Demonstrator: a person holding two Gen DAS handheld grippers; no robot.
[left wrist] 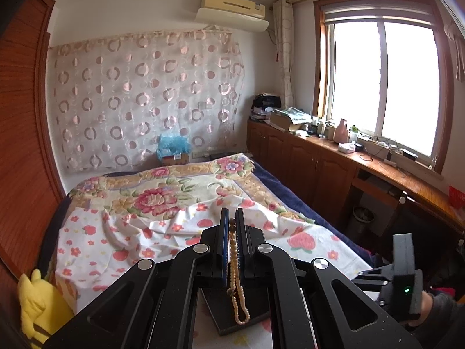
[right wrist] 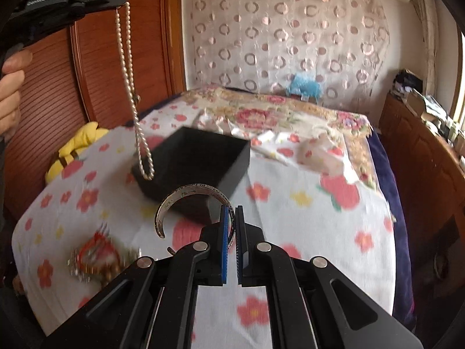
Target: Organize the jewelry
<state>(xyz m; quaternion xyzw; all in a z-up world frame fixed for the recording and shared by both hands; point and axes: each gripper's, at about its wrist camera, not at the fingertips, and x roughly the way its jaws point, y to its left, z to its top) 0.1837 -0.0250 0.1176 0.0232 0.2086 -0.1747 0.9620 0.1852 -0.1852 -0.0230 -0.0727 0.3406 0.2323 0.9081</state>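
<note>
My left gripper (left wrist: 232, 218) is shut on a pearl necklace (left wrist: 237, 290), which hangs down between its fingers over a black box (left wrist: 255, 317). In the right wrist view the left gripper (right wrist: 122, 1) is at the upper left, and the pearl necklace (right wrist: 136, 96) dangles from it to just above the open black box (right wrist: 194, 160) on the bed. My right gripper (right wrist: 231, 210) is shut on a silver open cuff bracelet (right wrist: 180, 196), held just in front of the box. A heap of red and gold jewelry (right wrist: 96, 257) lies on the sheet at lower left.
A floral sheet (right wrist: 305, 232) covers the bed. A yellow plush toy (right wrist: 75, 148) lies at the bed's left edge by the wooden wardrobe (right wrist: 96, 67). Wooden cabinets (left wrist: 319, 160) with clutter run under the window on the right. The right gripper (left wrist: 404, 273) shows at lower right.
</note>
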